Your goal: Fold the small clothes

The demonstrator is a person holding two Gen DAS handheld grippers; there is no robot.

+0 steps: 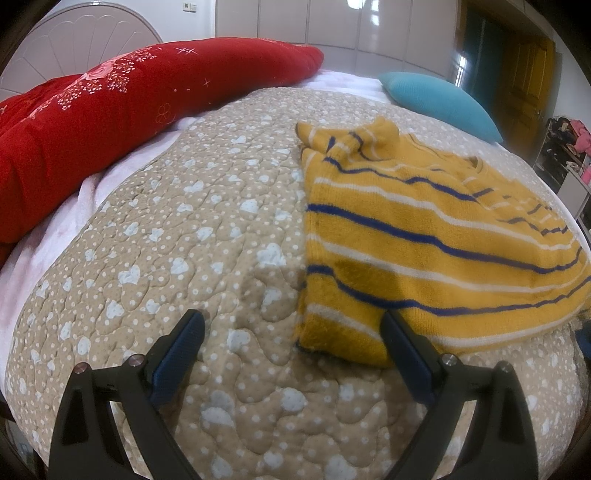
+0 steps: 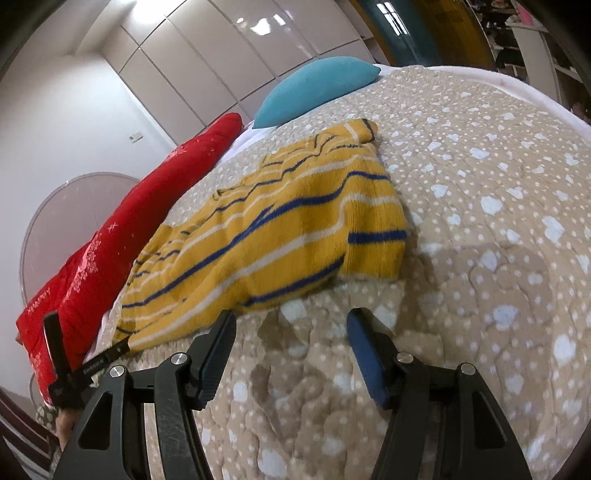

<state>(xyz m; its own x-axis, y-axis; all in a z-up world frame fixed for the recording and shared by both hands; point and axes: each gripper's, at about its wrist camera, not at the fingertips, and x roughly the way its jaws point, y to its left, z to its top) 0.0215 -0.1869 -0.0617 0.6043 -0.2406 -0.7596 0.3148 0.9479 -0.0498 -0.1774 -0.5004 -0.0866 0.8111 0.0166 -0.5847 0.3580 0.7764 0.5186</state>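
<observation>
A small yellow sweater (image 1: 424, 236) with blue and white stripes lies flat on the beige quilt (image 1: 184, 240), its sleeves folded in. My left gripper (image 1: 291, 332) is open and empty, just above the sweater's near left corner. In the right wrist view the sweater (image 2: 266, 236) lies ahead and to the left. My right gripper (image 2: 291, 332) is open and empty, hovering over the quilt (image 2: 480, 221) just short of the sweater's near edge. The left gripper's body (image 2: 74, 369) shows at the lower left of the right wrist view.
A long red pillow (image 1: 129, 110) lies along the far left edge of the bed. A teal cushion (image 1: 439, 99) sits at the far end. A white headboard (image 1: 74, 44) and white wardrobe doors (image 1: 332, 22) stand behind. A cluttered shelf (image 1: 569, 144) is at the right.
</observation>
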